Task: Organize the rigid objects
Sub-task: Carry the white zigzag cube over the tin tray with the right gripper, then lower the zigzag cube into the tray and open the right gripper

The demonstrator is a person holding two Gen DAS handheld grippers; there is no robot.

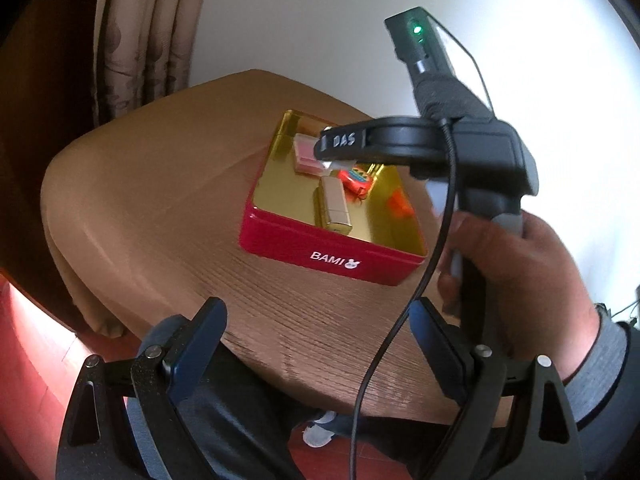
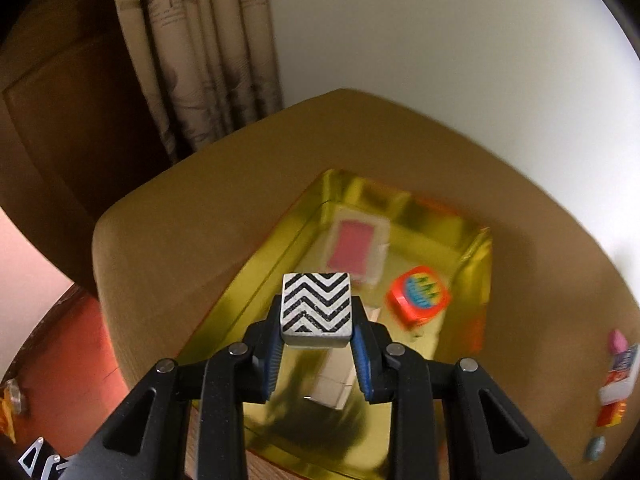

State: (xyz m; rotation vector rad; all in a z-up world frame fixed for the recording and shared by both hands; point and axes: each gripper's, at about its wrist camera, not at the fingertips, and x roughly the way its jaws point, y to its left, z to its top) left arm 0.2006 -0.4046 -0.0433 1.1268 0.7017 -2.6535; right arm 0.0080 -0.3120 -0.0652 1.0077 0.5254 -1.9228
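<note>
Up close in the left wrist view, the left tongs (image 1: 316, 332) hang spread above the table (image 1: 160, 208) near the red tin (image 1: 332, 256), while in the right wrist view the right tongs (image 2: 318, 334) pinch a zigzag-patterned block (image 2: 316, 308) over the tin's gold interior (image 2: 264, 280).

glossy gold-lined metal tin (image 1: 332, 248) on matt wood-grain table (image 1: 160, 216); cloth curtain (image 2: 208, 60).
</note>
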